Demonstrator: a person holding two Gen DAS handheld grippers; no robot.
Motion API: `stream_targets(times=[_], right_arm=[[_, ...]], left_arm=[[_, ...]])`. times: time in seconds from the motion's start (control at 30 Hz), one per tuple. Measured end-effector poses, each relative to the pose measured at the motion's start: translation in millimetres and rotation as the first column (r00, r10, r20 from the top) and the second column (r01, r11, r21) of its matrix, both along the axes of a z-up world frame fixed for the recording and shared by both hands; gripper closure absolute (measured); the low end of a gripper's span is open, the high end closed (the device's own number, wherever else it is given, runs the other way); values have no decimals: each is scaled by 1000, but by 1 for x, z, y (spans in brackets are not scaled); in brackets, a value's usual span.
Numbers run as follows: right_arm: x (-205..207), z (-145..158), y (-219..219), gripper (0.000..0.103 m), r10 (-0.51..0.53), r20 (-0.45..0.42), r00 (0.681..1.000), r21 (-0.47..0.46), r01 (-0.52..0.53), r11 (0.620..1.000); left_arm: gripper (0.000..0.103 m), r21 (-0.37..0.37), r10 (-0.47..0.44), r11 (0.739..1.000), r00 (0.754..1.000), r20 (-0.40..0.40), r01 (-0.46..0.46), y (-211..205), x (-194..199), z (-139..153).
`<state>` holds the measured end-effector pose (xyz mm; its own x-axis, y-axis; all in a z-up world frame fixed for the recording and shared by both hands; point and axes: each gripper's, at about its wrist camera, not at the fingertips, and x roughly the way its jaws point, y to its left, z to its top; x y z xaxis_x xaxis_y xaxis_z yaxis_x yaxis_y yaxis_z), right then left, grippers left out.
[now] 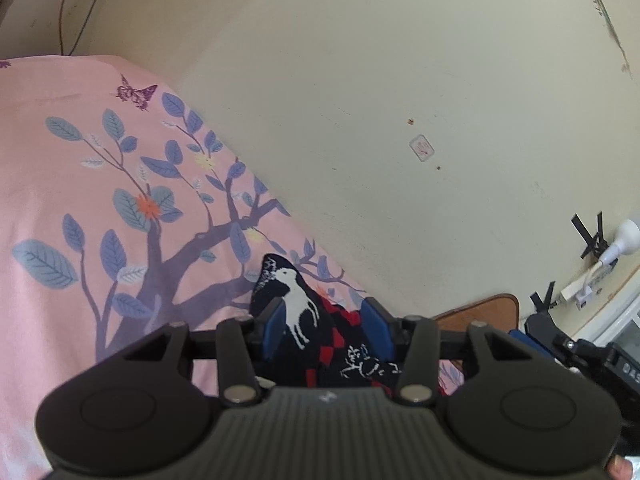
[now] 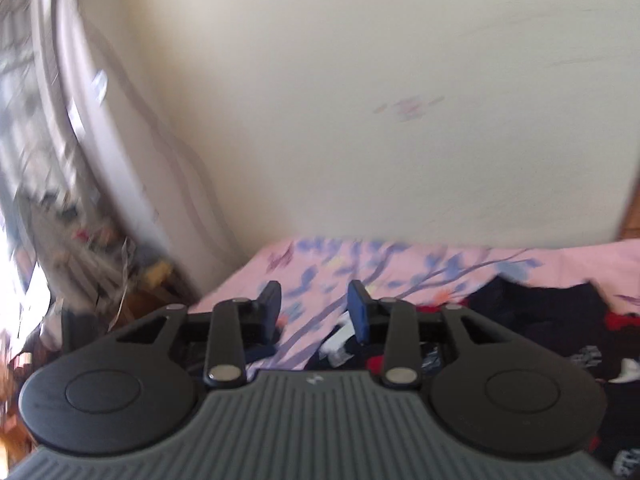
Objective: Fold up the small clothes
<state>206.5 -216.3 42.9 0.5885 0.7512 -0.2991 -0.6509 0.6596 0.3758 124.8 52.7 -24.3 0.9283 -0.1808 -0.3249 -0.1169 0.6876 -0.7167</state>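
Left claw [image 1: 324, 320]; garment [image 1: 296, 304] upward

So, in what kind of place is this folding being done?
Probably a bedroom at home: a pink bedsheet printed with blue leaves and a butterfly, a plain cream painted wall, and a white plug on the wall. The left gripper holds a dark patterned garment.

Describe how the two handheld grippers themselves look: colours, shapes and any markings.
Both look alike. The left gripper and the right gripper each have a dark grey ribbed body with a small pale logo, two round black side housings, black linkage arms with silver pivot pins, and blue pads inside the black fingers. No cables or sleeves show.
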Motion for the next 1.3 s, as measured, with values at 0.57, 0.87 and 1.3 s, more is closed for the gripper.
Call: stream_targets(times=[0.57,0.87,1.3], right_arm=[[-15,-62,-69,61,-161,-115,980,-178,139,974],[-48,-34,5,54,89,183,979,-362,-18,932],[-21,-68,99,95,464,65,883,-717,-282,638]], left_arm=[[63,55,-239,967,963,-123,247,-52,32,-27],[62,-15,-113,993,993,28,113,-18,7,-9],[62,-85,-28,996,997,67,33,15,-5,-4]])
